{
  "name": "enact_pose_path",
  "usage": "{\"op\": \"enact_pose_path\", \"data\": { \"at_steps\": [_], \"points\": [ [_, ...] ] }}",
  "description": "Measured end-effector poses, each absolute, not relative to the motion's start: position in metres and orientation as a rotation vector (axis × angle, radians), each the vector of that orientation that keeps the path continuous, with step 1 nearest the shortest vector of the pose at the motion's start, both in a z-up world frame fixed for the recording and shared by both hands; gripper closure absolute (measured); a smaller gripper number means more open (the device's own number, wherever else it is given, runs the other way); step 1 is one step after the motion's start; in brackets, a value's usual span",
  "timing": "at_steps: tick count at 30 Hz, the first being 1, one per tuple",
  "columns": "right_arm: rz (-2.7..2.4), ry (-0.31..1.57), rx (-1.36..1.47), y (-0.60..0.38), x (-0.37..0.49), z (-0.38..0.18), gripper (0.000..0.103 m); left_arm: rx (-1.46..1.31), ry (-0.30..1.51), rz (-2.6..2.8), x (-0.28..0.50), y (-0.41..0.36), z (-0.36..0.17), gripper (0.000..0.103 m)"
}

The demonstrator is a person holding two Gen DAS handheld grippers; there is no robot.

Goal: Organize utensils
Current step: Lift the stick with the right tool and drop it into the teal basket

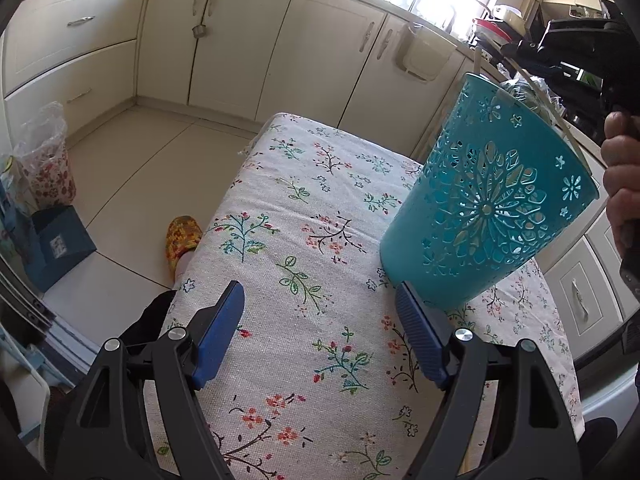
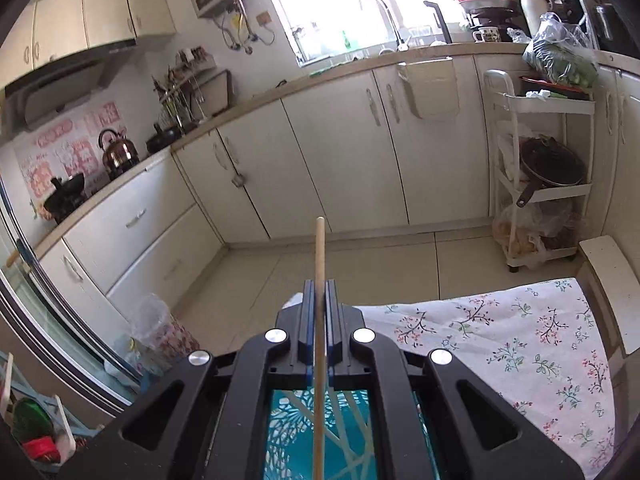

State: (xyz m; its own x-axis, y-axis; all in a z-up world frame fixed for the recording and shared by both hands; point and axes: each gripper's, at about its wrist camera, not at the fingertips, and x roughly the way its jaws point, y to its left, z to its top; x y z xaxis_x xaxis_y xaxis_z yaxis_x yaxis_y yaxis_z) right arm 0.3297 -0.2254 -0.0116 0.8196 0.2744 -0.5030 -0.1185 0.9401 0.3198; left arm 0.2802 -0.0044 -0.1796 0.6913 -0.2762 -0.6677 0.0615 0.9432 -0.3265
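Here, one chopstick [image 2: 319, 248] (gripper-held) [image 2: 320, 292].

Cream cabinets [image 2: 320, 152] line the tiled floor [image 2: 360, 264] (pale, glossy) under a bright window [image 2: 352, 0].

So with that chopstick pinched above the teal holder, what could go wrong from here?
1. The chopstick is clamped only at a thin section by the right hand-held gripper; it could pivot or slip on the way down.
2. The teal holder stands near the edge of the tablecloth, with the open left hand-held gripper not holding it, so a bump on its rim might tip it.
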Motion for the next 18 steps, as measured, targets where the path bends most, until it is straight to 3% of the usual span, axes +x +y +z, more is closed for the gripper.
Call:
{"op": "enact_pose_path", "data": {
  "at_steps": [18],
  "points": [
    [0.204, 0.599, 0.224, -0.222, 0.323, -0.019, 0.097, -0.284, 0.786, -0.178, 0.279, -0.004, -0.179, 0.029]
  ]
}}
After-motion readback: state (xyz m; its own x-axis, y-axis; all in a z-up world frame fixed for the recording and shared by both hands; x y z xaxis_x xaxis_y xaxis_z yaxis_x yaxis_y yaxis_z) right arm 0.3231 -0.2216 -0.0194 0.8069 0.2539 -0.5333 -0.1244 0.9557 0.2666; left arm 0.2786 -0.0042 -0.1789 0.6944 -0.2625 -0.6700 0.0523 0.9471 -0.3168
